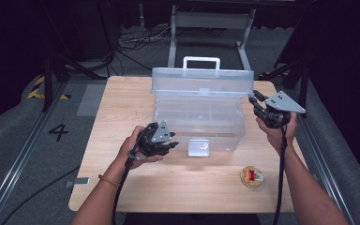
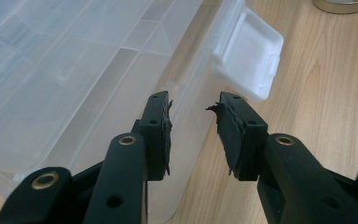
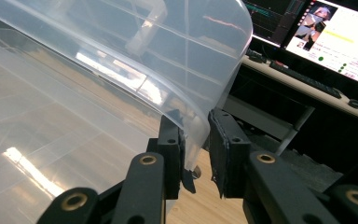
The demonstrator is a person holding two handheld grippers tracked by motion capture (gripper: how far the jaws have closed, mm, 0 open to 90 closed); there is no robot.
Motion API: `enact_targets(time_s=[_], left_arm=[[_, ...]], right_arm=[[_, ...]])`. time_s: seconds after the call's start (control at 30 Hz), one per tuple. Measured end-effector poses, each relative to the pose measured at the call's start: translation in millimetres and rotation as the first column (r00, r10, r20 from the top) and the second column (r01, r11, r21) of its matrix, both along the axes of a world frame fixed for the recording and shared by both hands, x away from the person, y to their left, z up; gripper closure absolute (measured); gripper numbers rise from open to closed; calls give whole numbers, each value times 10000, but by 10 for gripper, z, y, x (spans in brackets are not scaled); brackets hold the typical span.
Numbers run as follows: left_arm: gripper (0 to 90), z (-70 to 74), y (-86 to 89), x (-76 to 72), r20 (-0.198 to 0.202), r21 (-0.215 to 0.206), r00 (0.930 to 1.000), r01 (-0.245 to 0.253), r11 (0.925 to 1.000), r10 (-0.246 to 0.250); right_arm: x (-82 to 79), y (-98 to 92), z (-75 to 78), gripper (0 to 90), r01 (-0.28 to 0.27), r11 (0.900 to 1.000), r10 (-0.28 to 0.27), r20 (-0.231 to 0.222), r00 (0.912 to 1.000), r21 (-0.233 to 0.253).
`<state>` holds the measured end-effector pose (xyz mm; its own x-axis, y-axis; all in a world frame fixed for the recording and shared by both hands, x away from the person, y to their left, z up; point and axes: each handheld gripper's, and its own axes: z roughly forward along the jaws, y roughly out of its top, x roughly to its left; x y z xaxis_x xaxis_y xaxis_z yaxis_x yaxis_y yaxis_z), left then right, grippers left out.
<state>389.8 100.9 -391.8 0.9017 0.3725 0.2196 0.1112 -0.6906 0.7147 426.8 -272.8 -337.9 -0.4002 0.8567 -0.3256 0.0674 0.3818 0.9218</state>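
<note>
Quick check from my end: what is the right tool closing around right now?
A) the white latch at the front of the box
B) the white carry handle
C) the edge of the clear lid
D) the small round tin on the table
C: in the right gripper view the right tool has the thin edge of the clear lid between its two jaws, though a narrow gap remains on one side.
</note>
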Motion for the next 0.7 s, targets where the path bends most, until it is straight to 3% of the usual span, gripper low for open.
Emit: enact_targets(time_s=[0.2, 0.57, 0.7], left_arm=[[656, 43, -63, 44, -313, 215, 9993, 185, 9996, -179], [678, 64, -184, 61, -217, 585, 9991, 366, 9976, -354], [671, 110, -268, 57, -107, 1169, 9983, 574, 9915, -566]], right_arm=[[59, 57, 68, 771, 448, 9990, -448, 56, 9990, 10], [150, 107, 143, 785, 893, 9959, -894, 54, 9960, 165], [198, 119, 171, 787, 997, 9946, -999, 57, 9950, 304]])
